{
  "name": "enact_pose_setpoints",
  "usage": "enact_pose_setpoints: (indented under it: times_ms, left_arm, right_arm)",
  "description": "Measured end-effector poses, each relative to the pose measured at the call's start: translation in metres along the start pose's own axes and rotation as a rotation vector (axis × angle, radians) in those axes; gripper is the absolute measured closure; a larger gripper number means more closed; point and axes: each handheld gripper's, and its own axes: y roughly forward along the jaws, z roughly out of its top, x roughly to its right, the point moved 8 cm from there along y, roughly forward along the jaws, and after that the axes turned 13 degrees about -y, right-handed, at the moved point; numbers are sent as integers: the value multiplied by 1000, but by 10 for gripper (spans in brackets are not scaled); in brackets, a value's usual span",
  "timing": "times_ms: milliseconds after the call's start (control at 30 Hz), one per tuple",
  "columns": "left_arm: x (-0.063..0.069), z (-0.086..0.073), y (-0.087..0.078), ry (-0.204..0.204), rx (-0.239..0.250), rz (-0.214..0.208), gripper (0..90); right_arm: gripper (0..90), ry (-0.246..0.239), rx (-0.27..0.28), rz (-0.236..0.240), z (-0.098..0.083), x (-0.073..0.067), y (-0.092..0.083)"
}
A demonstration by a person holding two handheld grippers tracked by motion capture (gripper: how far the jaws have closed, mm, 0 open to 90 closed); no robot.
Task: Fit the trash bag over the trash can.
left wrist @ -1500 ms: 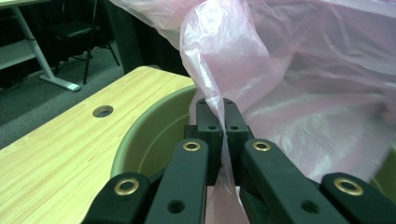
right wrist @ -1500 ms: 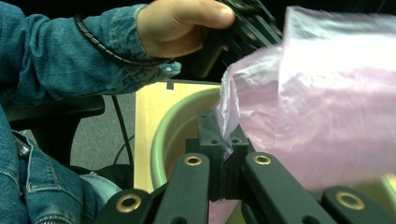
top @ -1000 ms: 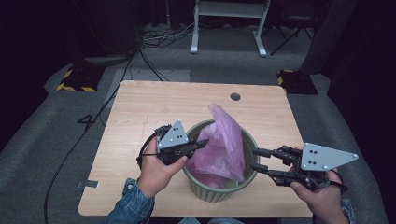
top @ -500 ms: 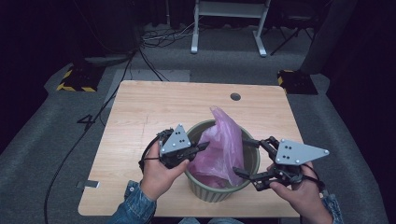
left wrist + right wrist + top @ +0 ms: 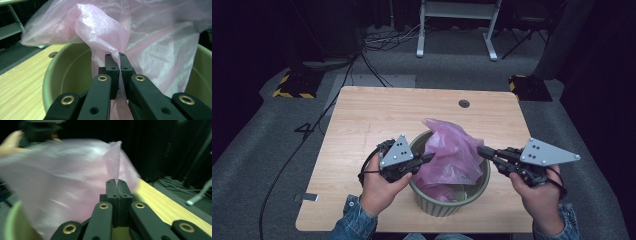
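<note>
**Bag held over the bin**

The left gripper (image 5: 430, 157) was clamped on the pink bag (image 5: 451, 150); the right gripper (image 5: 482, 150), its jaws having just closed, pinched the opposite edge, likely to spread the bag over the bin (image 5: 447, 205) between them on the counter (image 5: 362, 120).

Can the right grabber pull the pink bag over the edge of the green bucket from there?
Probably yes: the right gripper is shut on the pink bag, right at the green bucket rim.
</note>
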Motion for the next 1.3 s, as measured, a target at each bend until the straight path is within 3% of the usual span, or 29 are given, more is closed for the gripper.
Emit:
enact_pose_setpoints:
  times_ms: [133, 367, 500, 567, 633, 700, 1067, 1167, 1300]
  left_arm:
    - [-3, 0, -4, -17, 16, -1, 895]
    - [-3, 0, -8, -25, 21, -17, 896]
    - [1, -1, -7, -11, 22, -30, 896]
    - [3, -1, -6, 5, 18, -21, 896]
    - [3, 0, -6, 9, 22, -21, 895]
    - [3, 0, -6, 9, 24, -20, 894]
    - [4, -4, -4, 18, 16, -5, 888]
    - [6, -6, -1, 22, 0, -8, 872]
    - [7, -6, -1, 27, 4, -18, 868]
  right_arm:
    - [900, 50, -2, -80, -15, 28, -12]
    - [900, 103, -32, -158, -36, 62, -29]
    - [900, 127, -47, -164, -44, 73, -29]
    - [898, 129, -82, -155, -50, 76, -23]
    - [667, 145, -114, -163, -56, 78, -16]
    - [540, 159, -102, -197, -55, 78, -15]
    - [425, 99, -18, -268, -14, 69, -35]
    - [403, 89, -5, -210, -6, 59, -27]
    - [366, 84, -32, -125, -6, 45, -3]
